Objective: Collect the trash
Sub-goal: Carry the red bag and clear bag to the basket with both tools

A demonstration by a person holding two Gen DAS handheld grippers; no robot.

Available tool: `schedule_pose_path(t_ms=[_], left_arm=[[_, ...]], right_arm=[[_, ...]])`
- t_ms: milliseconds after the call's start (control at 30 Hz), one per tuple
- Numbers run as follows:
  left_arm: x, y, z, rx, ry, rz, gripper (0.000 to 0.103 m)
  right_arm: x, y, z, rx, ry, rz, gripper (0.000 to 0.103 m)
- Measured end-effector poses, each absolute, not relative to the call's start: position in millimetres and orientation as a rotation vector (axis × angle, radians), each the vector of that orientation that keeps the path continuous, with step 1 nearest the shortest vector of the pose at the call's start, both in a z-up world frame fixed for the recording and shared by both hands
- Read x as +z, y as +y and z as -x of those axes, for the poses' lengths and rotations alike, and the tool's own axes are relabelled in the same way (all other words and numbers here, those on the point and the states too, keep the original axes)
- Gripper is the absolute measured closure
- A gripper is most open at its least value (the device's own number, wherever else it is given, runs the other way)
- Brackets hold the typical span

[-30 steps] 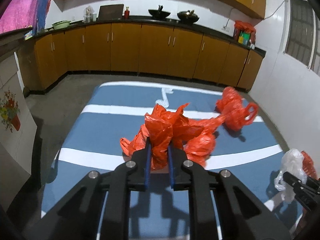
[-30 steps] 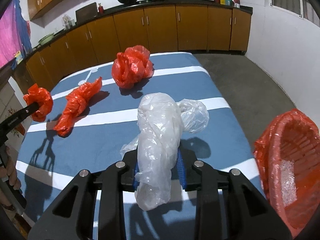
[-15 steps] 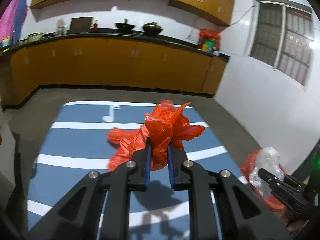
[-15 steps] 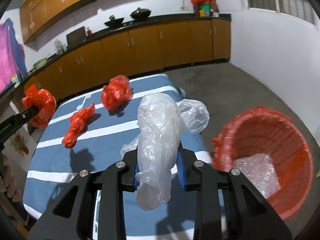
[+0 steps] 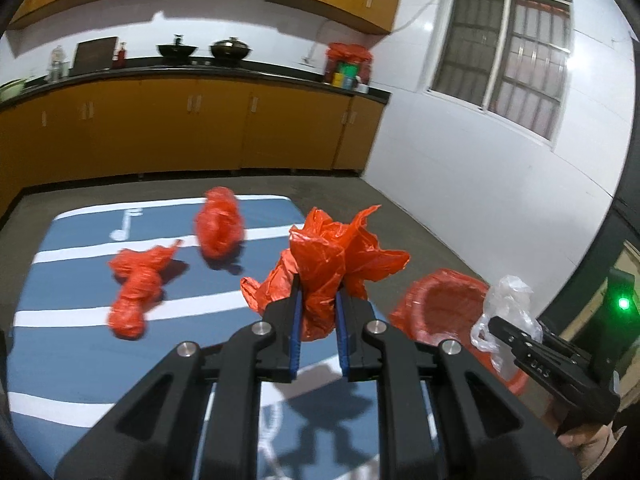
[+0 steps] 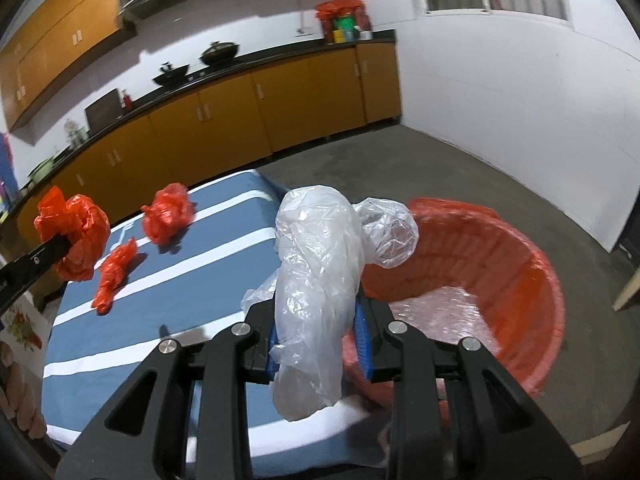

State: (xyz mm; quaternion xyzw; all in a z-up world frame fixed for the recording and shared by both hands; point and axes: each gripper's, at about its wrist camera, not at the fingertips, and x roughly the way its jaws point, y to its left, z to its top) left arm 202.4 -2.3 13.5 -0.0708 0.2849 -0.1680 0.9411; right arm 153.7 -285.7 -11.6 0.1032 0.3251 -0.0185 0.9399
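Both hands have swung from the blue striped bench toward the red basket. The left gripper jaws stay clamped on a red bag, the right gripper on a clear bag. Dropping them looks next.

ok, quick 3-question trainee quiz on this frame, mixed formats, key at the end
1. True or false: the left claw is shut on a red bag.
2. What does the right claw hold? A) clear plastic bag B) bottle C) nothing
3. How many red bags lie loose on the blue striped table?

Key: 1 true; 2 A; 3 two, the long one and the round one.
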Motion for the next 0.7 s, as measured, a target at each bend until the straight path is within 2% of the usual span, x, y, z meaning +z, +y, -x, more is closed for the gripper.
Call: schedule_pose_path(t_ms=[700], left_arm=[[-8, -112, -213, -0.59, 0.665, 0.114, 0.088]], right_arm=[[-17, -367, -132, -0.226, 0.658, -0.286, 0.073]])
